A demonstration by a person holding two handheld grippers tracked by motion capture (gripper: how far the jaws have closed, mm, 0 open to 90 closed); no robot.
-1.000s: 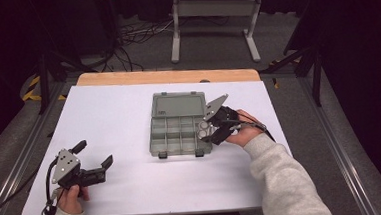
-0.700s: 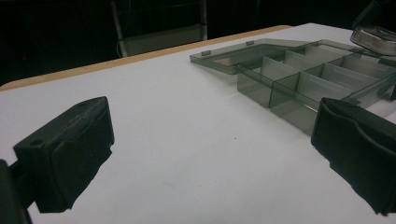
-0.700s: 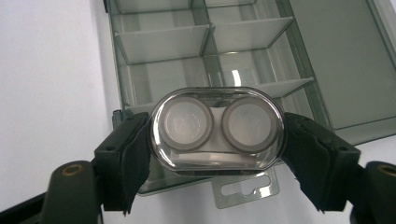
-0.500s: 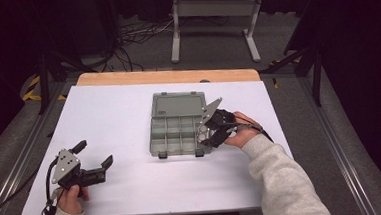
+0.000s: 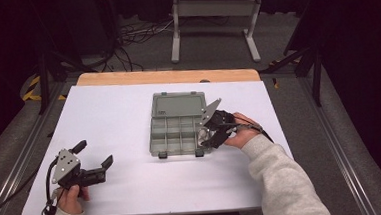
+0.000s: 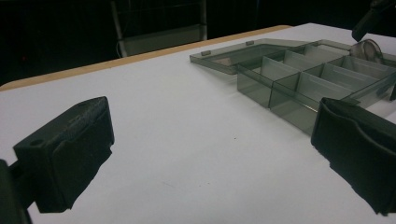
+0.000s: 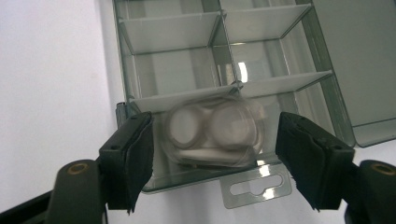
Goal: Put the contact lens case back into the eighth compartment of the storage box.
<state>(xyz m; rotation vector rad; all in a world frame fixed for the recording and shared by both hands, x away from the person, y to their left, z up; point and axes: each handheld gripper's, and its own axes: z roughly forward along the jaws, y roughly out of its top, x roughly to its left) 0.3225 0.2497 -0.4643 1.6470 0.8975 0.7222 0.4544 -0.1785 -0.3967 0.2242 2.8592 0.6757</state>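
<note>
Contact-lens case (image 7: 212, 135), apparently: small, light, rigid, smooth clear plastic, lying in organiser box (image 5: 179, 123) corner compartment mid-desk; grip its narrow ends; right gripper (image 7: 212, 156) jaws wide, empty.

Gripper (image 7: 212, 161) wide apart around blurred contact-lens case (image 7: 212, 133) in compartment box (image 7: 182, 42)
</note>
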